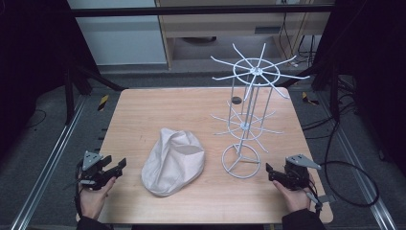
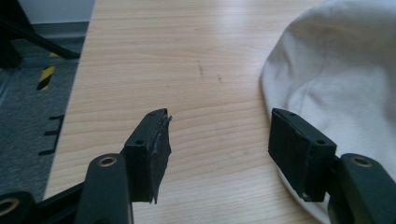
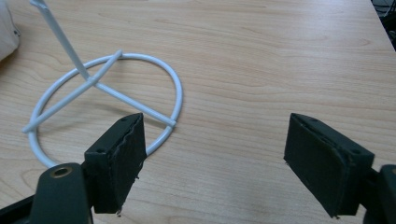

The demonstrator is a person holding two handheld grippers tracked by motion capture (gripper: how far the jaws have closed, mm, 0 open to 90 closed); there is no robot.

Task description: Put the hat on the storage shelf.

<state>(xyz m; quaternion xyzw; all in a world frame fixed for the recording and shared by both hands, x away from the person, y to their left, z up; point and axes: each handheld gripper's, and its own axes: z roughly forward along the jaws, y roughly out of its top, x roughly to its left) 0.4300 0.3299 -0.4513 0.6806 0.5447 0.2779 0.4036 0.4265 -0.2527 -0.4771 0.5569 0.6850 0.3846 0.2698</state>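
Note:
A cream cloth cap (image 1: 173,160) lies crumpled on the wooden table (image 1: 158,110), near its front middle. To its right stands a white wire rack (image 1: 246,110) with two tiers of radiating hooks on a ring base (image 1: 241,161). My left gripper (image 1: 119,165) rests at the table's front left edge, held by a hand, jaws open and empty. In the left gripper view the cap (image 2: 336,79) lies just right of my left gripper (image 2: 217,140). My right gripper (image 1: 269,171) sits front right, open and empty. In the right gripper view the ring base (image 3: 105,100) lies ahead and left of my right gripper (image 3: 215,154).
A small dark round spot (image 1: 236,100) sits on the table behind the rack. Metal rails run along the floor on both sides, with cables (image 1: 349,177) trailing at the right. A cabinet stands beyond the table's far edge.

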